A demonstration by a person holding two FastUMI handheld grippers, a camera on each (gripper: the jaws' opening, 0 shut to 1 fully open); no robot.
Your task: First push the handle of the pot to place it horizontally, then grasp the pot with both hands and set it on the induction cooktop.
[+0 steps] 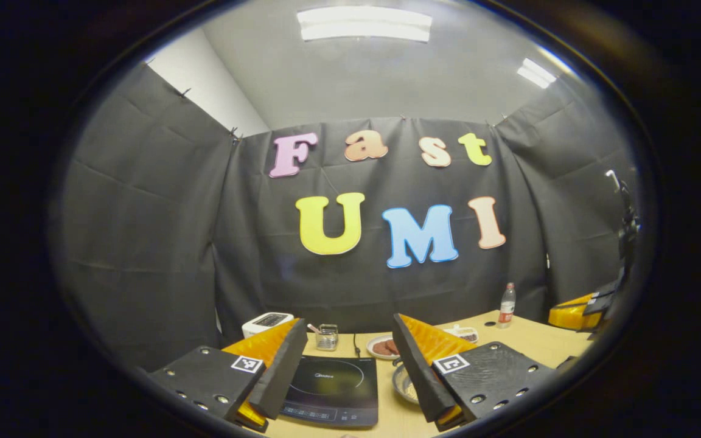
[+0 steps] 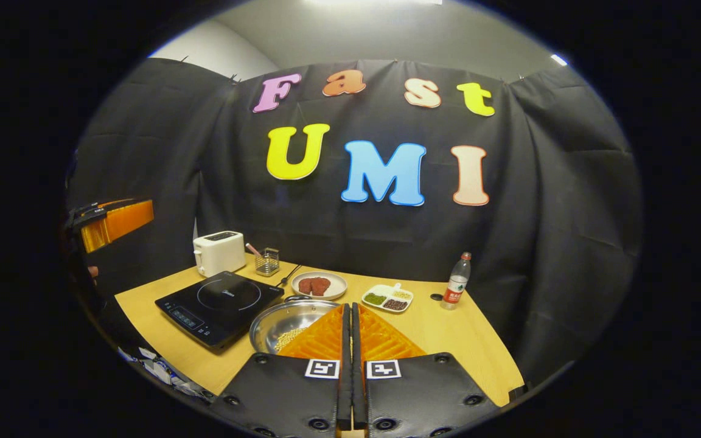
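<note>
The right gripper's [image 2: 350,316] own fingers hid the pot's [image 2: 283,325] near right side. Its handle could not be made out.

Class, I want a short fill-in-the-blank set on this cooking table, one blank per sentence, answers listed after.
1. The right tool has its fingers ____.
2. The left tool has its fingers ____.
3. The pot sits beside the cooktop, not ____ it.
4. The white appliance behind the cooktop is a ____.

Answers: shut; open; on; toaster

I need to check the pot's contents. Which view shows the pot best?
The right gripper view: the pot shows its open bowl with pale grains inside. In the left gripper view, the pot is a sliver beside a finger.
</note>
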